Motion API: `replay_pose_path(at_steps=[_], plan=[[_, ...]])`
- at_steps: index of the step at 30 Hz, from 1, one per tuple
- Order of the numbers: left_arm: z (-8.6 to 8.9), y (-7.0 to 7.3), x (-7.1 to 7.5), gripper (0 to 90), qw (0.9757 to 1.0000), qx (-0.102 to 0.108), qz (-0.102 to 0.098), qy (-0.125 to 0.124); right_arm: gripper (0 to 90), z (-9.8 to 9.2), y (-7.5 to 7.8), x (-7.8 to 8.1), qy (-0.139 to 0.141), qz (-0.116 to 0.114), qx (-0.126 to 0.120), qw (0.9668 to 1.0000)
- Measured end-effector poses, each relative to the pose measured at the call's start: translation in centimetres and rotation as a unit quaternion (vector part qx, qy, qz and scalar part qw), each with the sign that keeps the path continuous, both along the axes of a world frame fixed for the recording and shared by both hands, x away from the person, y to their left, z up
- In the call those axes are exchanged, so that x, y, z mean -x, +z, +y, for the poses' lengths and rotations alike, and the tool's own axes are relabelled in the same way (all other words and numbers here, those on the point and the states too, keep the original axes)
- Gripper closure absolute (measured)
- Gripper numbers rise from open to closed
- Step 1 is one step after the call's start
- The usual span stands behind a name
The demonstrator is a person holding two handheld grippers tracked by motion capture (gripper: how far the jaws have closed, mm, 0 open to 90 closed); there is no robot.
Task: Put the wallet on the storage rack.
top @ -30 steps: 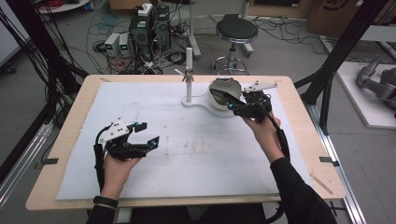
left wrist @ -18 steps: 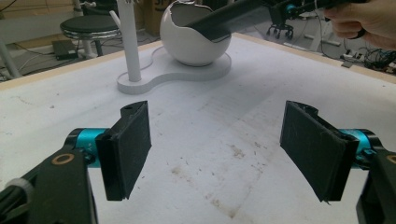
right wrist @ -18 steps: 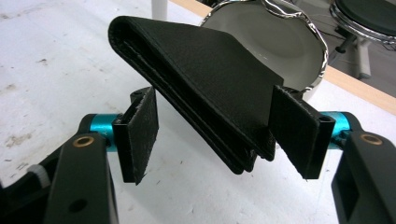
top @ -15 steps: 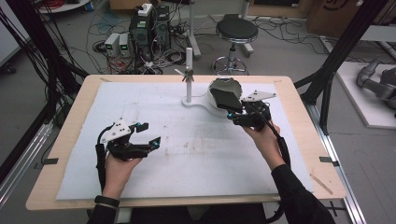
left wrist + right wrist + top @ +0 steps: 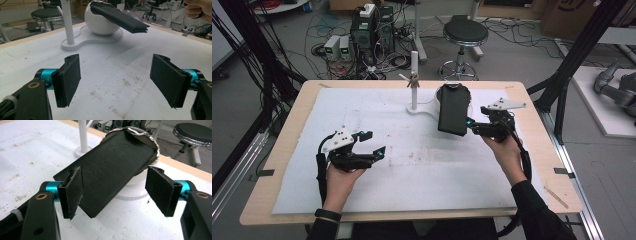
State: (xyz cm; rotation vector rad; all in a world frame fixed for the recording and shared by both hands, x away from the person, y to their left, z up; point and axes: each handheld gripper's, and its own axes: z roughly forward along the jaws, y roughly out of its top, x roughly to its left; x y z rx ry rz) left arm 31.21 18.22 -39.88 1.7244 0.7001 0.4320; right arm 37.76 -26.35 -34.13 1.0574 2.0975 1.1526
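On the desk (image 5: 302, 150), far right of centre, the black folded cloth (image 5: 453, 109) leans out of the white bowl (image 5: 101, 21). Right tongs (image 5: 113, 191), jaws just opened, straddle its near end without pressing; left tongs (image 5: 374, 142) idle, open. Next, probably withdraw.

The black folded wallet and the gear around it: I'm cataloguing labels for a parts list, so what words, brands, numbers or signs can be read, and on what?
None can be read.
Black folded wallet: plain, no print seen.
White bowl and its stand: unmarked.
Cardboard box on the floor: a dark mark, too blurred to read.
Electronics boxes: any labels too small.
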Motion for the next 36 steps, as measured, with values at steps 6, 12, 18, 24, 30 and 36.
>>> replay_pose_path(at_steps=[6,12,18,24,30,36], plan=[[0.1,0.1,0.0,24.5,1.0,0.001,-0.001,0.001,30.3,-2.0,-0.2,0.8,-0.011,-0.004,-0.021,0.9997],[0.1,0.4,-0.2,24.5,1.0,0.006,-0.003,0.004,27.0,-4.0,-1.1,1.8,-0.023,-0.004,-0.034,0.9991],[0.2,0.9,-0.3,24.2,0.9999,0.002,-0.012,0.007,21.6,-5.8,-2.2,3.1,-0.037,-0.006,-0.043,0.9984],[0.9,0.8,-0.3,23.8,0.9998,0.002,-0.013,0.017,21.6,-7.3,-3.5,3.8,-0.049,-0.004,-0.056,0.9972],[1.1,0.9,-0.3,23.7,0.9997,0.006,-0.015,0.02,21.6,-8.6,-4.7,4.8,-0.067,-0.005,-0.069,0.9954],[0.6,0.6,-0.4,23.7,0.9998,0.0,-0.012,0.018,21.6,-9.6,-4.5,5.0,-0.077,-0.009,-0.072,0.9944]])
